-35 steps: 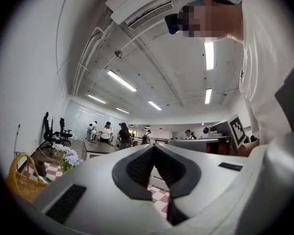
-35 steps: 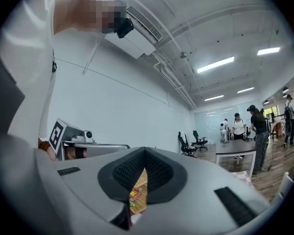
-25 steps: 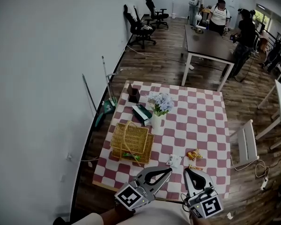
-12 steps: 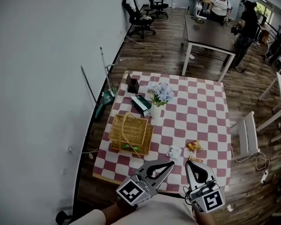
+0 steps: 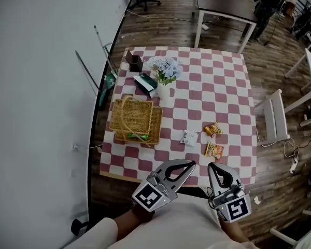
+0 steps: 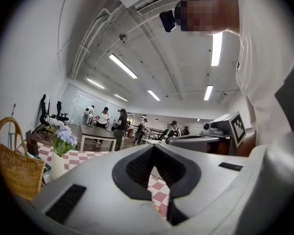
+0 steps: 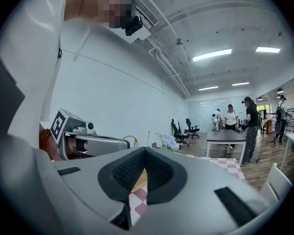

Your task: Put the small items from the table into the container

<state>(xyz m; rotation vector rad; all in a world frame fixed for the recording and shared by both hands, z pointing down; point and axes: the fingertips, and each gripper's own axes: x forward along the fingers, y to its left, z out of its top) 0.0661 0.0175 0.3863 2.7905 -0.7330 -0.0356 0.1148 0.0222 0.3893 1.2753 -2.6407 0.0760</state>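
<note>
1. The left gripper (image 5: 189,164) and right gripper (image 5: 212,166) were held clenched, with nothing grasped, at the checkered table's (image 5: 223,87) near edge.
2. The white packet (image 5: 188,137), upper orange packet (image 5: 213,129) and lower orange packet (image 5: 214,150) were located on the table, apart from the wicker basket (image 5: 136,121).

green item (image 5: 136,137) half hidden in basket (image 5: 132,115); packets (image 5: 214,150) unreadably small.
</note>
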